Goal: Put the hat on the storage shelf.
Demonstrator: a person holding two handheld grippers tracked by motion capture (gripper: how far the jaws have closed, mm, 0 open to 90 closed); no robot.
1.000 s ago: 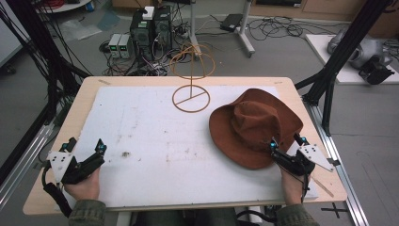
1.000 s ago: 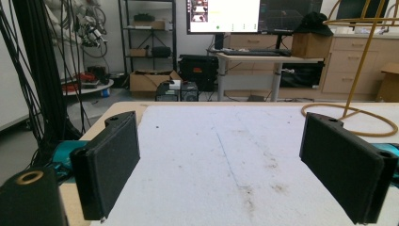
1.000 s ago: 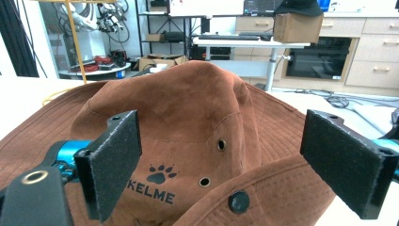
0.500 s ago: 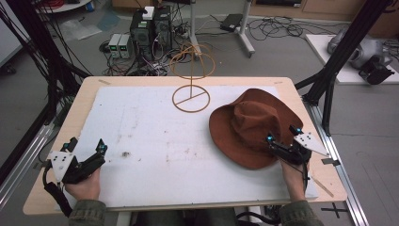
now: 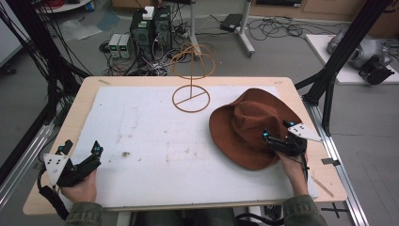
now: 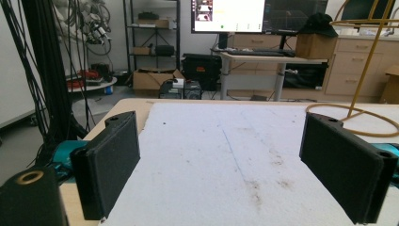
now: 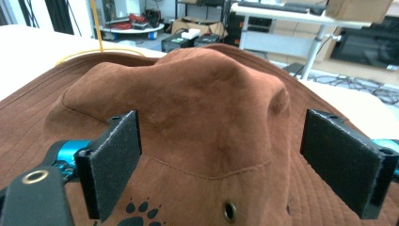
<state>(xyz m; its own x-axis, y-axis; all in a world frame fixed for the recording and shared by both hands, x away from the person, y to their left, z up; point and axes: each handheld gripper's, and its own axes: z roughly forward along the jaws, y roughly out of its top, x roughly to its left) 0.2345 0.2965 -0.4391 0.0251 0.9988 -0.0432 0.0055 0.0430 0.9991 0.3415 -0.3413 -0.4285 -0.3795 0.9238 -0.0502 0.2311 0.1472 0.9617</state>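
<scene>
Hovering over the brown hat [image 5: 249, 125] at the desk's right edge, my right gripper [image 5: 275, 137] gapes wide, grasping nothing; my left gripper [image 5: 80, 149], equally spread, rests near the front-left corner, wire stand [image 5: 190, 80] behind.

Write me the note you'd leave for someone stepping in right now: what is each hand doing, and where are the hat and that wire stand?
Left gripper: open, holding nothing, low over the white mat at its near left corner.
Right gripper: open, above the near brim of the brown hat, jaws either side of the crown, not closed on it.
Hat: lying on the mat's right side, crown up.
Wire hat stand: upright at the far middle, bare.
Done: nothing gripped.
Left: probably grasp the hat and seat it on the stand.
</scene>
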